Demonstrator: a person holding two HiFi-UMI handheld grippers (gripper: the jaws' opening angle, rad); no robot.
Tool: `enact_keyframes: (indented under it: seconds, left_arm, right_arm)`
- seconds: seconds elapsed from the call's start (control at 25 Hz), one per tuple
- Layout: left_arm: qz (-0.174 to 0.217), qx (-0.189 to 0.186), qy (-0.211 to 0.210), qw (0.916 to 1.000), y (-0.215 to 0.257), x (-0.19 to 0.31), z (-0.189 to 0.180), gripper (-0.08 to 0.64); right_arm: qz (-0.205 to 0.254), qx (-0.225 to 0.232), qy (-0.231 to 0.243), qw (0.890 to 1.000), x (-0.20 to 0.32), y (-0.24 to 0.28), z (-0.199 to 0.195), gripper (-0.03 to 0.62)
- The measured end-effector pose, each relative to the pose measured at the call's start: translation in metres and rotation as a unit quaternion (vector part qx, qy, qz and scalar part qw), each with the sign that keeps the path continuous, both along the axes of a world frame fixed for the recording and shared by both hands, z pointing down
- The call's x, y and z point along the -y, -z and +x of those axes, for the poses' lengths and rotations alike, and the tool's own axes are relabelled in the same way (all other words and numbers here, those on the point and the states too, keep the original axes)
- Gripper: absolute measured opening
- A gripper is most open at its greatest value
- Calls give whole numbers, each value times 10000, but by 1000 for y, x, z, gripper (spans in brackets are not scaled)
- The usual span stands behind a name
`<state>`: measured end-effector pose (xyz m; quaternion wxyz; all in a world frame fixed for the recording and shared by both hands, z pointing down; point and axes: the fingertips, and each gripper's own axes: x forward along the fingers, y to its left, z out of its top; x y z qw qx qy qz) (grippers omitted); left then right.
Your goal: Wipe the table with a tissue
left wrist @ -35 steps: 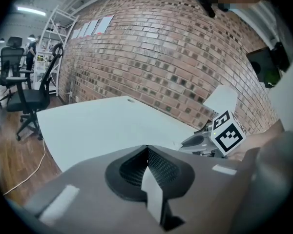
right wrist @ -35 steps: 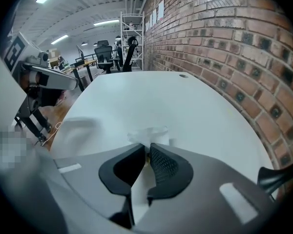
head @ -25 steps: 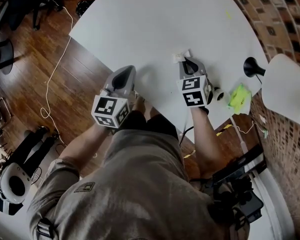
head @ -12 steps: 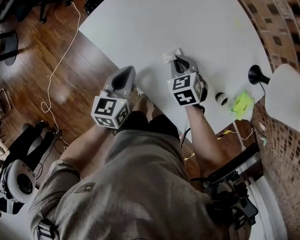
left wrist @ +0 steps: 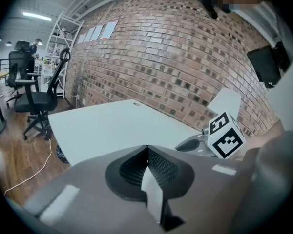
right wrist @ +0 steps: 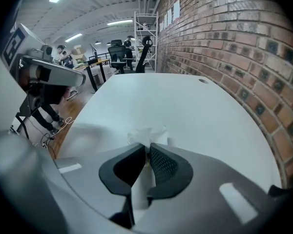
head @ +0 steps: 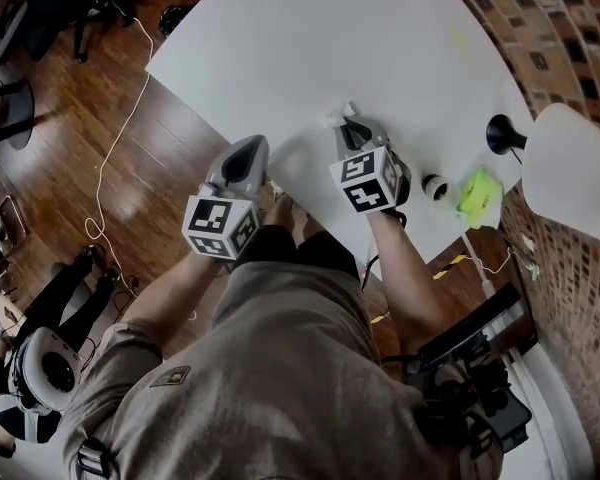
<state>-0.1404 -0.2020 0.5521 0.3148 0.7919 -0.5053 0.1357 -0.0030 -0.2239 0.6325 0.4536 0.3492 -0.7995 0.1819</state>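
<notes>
Tissue [head: 338,116]: clamped in right hand-held gripper [head: 348,130], protruding at eleven o'clock; hold seemingly slight, so dragging could free it. Left hand-held gripper [head: 254,148]: jaws together, empty.

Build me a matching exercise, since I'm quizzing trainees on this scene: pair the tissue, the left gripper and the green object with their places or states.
Things:
1. tissue
2. left gripper
3. green object

Places or states:
A. jaws together, nothing between them
B. at the edge of the table
C. pinched in the right gripper

Pairs: 1-C, 2-A, 3-B
</notes>
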Motion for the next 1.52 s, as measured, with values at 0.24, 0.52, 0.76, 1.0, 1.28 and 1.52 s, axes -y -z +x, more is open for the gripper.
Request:
enact_keyframes:
  seconds: [0.24,0.52,0.76,1.0,1.28,1.52]
  left_arm:
    - [53,-66,-284,9996,2,1,24,2]
    - [107,-94,-369,9992,5,2,29,2]
    - [108,-89,-274,9995,7,-1,15,2]
    - [163,-97,-270,9995,13,-7,10,2]
    - [271,-80,-346,9990,25,-13,5,2]
    - [446,-147,-457,9978,40,-17,3,2]
  right_arm:
    - [-53,-138,-461,9988,-14,-1,45,41]
    - [-137,-264,-689,9972,-25,-4,65,41]
    - [-213,-263,-473,9983,-35,-4,45,41]
    - [-262,-145,-160,9994,-54,-5,12,41]
    - [-262,-42,-307,9992,-57,1,10,100]
    - [-2,31,-574,9983,-62,25,13,140]
